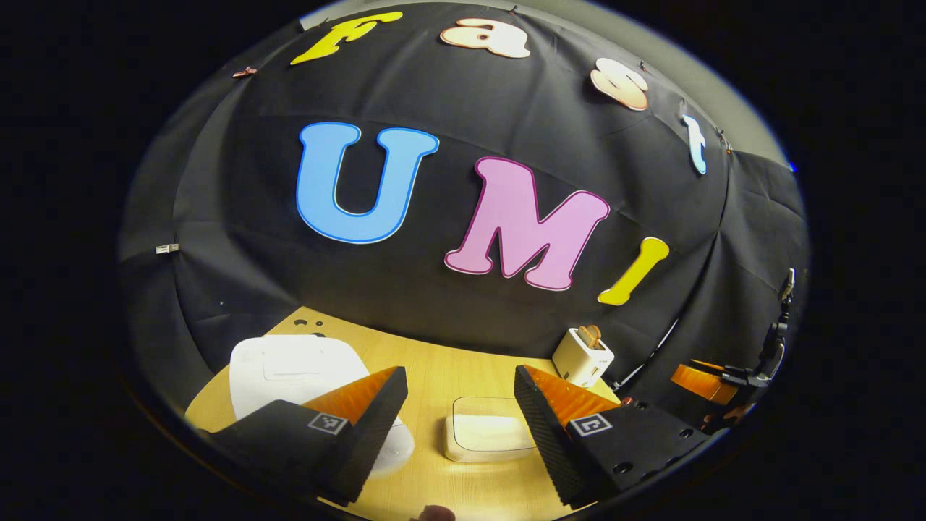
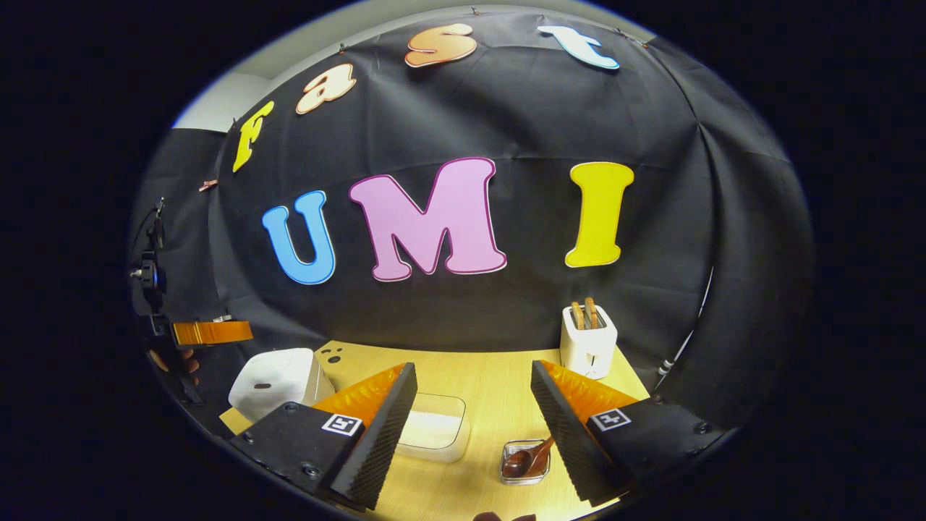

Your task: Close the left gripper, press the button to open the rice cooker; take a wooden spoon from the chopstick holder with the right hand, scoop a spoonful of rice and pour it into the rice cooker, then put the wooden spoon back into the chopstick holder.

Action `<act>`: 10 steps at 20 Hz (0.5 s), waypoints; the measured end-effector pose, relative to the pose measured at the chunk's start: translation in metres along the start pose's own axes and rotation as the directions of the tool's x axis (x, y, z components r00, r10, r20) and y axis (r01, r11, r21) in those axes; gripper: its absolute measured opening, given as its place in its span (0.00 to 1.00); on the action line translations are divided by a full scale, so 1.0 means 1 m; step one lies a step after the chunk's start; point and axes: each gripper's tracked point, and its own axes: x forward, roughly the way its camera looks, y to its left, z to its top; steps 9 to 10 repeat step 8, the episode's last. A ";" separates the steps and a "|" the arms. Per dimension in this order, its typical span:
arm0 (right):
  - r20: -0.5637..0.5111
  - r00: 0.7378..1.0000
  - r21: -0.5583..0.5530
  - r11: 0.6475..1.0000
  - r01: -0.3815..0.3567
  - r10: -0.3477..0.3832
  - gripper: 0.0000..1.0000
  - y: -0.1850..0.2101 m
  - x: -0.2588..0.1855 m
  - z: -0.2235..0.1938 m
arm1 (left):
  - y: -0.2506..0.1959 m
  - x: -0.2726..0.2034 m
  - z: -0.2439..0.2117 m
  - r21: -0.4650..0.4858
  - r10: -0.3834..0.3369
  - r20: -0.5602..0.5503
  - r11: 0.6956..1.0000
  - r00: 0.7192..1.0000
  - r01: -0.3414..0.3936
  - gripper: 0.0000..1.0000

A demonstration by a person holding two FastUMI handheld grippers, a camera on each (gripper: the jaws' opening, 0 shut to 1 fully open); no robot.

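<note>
Fingers of the left gripper (image 1: pixel 461 405) stand wide apart with nothing between them, low over the pale wooden table (image 1: pixel 434 376). Just beyond them in the left gripper view sits a shallow clear plastic box of white rice (image 1: pixel 483 433), and to its left, partly behind the left finger, the white rounded rice cooker (image 1: pixel 289 369) with its lid down. Farther back on the right stands a small white toaster with two browned slices in its slots (image 1: pixel 582 354), close to the black cloth wall.

In the right gripper view the right gripper (image 2: pixel 474 405) is likewise spread and empty. Nearest, just inside its right finger, a small clear square holder (image 2: pixel 524 463) has a dark brown wooden spoon (image 2: pixel 527 457) lying in it, the bowl at the left. The rice box (image 2: pixel 434 428) lies beside the left finger, the cooker (image 2: pixel 271 380) farther left, and the toaster (image 2: pixel 587 340) at the back. The other gripper, held in a hand (image 2: pixel 184 362), shows at the far left edge.
</note>
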 end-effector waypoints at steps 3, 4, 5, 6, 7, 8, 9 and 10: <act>-0.010 1.000 0.009 1.000 -0.008 0.008 0.98 0.003 0.002 -0.002 | -0.004 -0.001 -0.001 -0.010 -0.006 0.004 1.000 1.000 0.006 0.95; -0.013 1.000 0.013 1.000 -0.015 0.015 0.98 0.005 0.004 -0.002 | -0.003 -0.002 0.000 -0.008 -0.002 0.004 1.000 1.000 0.002 0.95; -0.017 1.000 0.017 1.000 -0.022 0.022 0.98 0.007 0.005 -0.002 | -0.001 -0.002 0.000 -0.001 0.002 0.001 1.000 1.000 -0.002 0.95; -0.021 0.999 0.021 0.999 -0.027 0.028 0.98 0.010 0.007 -0.003 | 0.001 -0.002 -0.001 0.006 0.005 -0.003 1.000 1.000 -0.005 0.96; -0.028 0.999 0.025 0.999 -0.032 0.033 0.98 0.012 0.010 -0.004 | 0.001 0.001 -0.003 0.014 0.006 -0.009 1.000 1.000 -0.006 0.96; -0.031 0.999 0.028 0.999 -0.036 0.037 0.98 0.015 0.012 -0.005 | 0.003 0.001 -0.003 0.020 0.009 -0.012 1.000 1.000 -0.008 0.96; -0.031 0.999 0.028 0.999 -0.036 0.037 0.98 0.015 0.012 -0.005 | 0.003 0.001 -0.003 0.020 0.009 -0.012 1.000 1.000 -0.008 0.96; -0.031 0.999 0.028 0.999 -0.036 0.037 0.98 0.015 0.012 -0.005 | 0.003 0.001 -0.003 0.020 0.009 -0.012 1.000 1.000 -0.008 0.96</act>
